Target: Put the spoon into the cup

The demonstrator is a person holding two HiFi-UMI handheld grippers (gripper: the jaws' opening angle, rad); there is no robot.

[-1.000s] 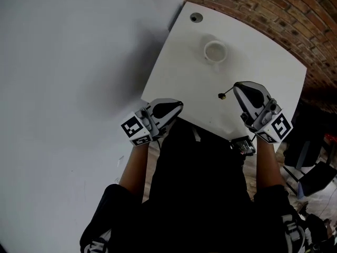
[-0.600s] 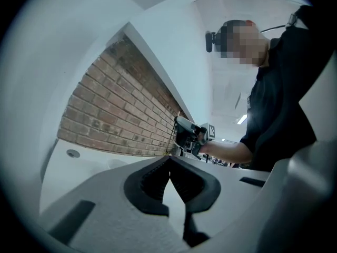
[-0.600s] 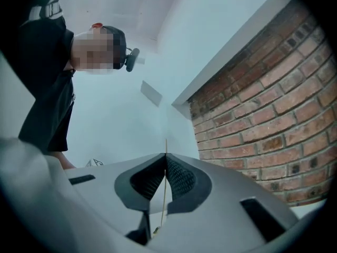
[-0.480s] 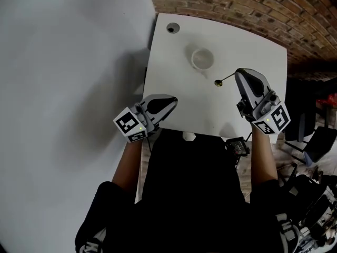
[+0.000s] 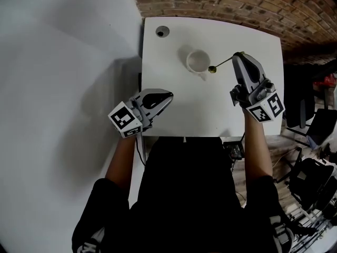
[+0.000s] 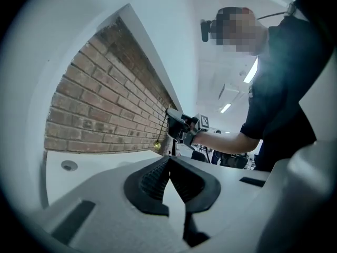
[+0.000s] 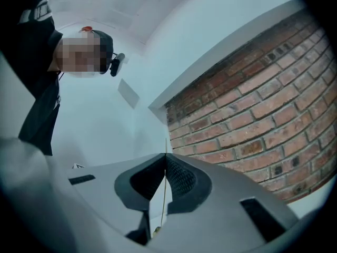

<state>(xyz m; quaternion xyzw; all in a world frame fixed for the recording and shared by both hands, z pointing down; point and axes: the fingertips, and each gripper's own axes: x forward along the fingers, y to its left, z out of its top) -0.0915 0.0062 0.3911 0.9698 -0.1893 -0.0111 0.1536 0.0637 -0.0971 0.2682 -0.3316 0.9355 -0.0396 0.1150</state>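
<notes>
The right tool (image 5: 238,56) is clamped on the thin handle end of the spoon (image 5: 221,64), so the bowl end projects toward the cup (image 5: 198,61), just beside its rim. The cup stands upright on the surface (image 5: 210,109), mouth open. The left tool (image 5: 168,95) is closed on nothing and well apart from the cup, probably to keep the path clear.

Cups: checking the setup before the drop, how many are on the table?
1: the white cup stands on the table, toward its far edge, just left of the spoon. None seems hidden.
</notes>
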